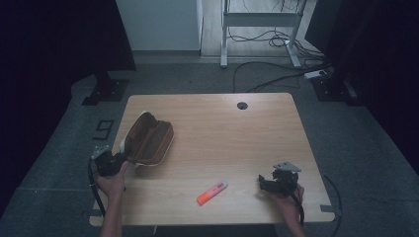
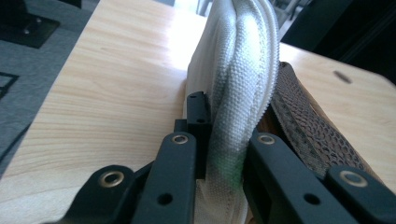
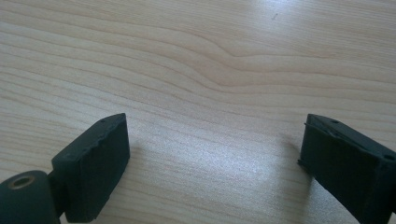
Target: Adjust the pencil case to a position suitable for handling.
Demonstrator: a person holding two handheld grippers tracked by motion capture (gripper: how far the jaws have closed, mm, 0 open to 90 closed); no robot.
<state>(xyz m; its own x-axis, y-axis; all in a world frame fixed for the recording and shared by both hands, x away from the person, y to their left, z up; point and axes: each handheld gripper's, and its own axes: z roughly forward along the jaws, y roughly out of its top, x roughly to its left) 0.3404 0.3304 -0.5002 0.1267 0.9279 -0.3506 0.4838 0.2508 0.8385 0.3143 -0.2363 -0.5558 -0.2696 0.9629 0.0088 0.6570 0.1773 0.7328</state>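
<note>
A brown pouch (image 1: 148, 140) with a white lining lies open on the left part of the wooden table (image 1: 237, 133). My left gripper (image 1: 120, 159) is at the pouch's near left corner, shut on its white padded rim (image 2: 238, 88). In the left gripper view the left gripper (image 2: 229, 128) has a black jaw pressed on each side of the rim. An orange highlighter (image 1: 212, 192) lies near the front edge. To its right my right gripper (image 1: 265, 182) rests low over the table. It stands open (image 3: 215, 154) with bare wood between its jaws.
A round cable hole (image 1: 241, 105) sits near the table's far edge. Beyond the table, cables (image 1: 267, 74) trail over the grey floor by a white desk frame (image 1: 257, 19), and black stand bases (image 1: 106, 91) flank the far corners.
</note>
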